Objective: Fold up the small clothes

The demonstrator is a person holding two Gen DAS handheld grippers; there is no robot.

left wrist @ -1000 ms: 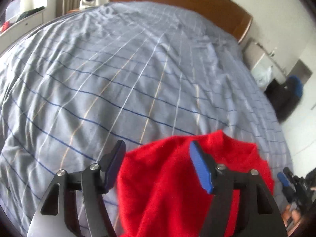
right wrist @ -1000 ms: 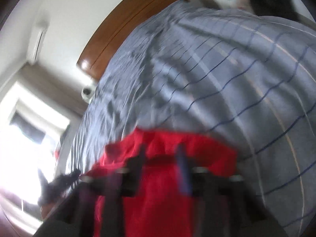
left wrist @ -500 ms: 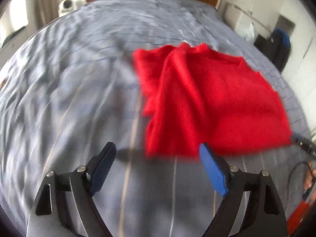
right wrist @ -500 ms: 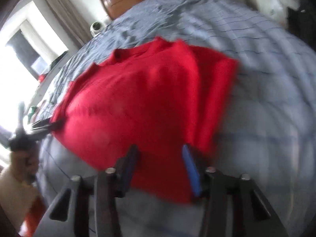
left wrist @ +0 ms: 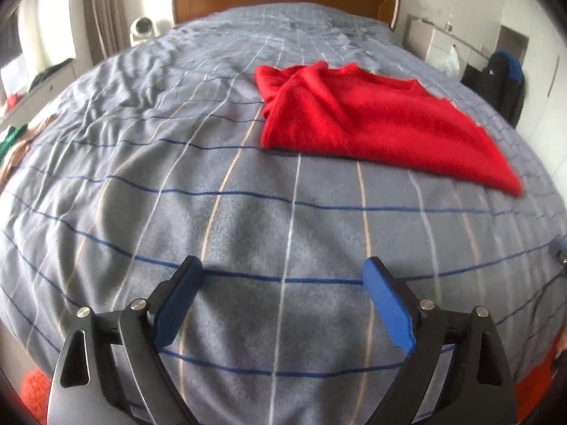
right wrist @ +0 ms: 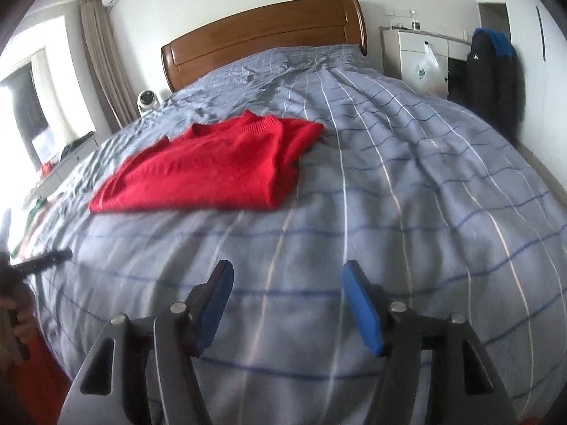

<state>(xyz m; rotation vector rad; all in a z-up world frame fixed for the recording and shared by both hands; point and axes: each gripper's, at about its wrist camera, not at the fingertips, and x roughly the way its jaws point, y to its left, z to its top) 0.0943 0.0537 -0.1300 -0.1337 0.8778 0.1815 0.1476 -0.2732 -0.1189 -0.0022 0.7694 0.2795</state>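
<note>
On the bed (left wrist: 248, 219), at one o'clock from your left claw (left wrist: 280, 283), lies the folded red sweater (left wrist: 358, 124). Both claws gape empty, having just opened, the right claw (right wrist: 287, 294) less wide. It's soft, limp knit; pinch doubled hem corners.

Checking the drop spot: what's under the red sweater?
The red sweater lies folded on the grey checked bedcover, whose stripes run up to its edges. Anything beneath the cloth itself is covered.
</note>
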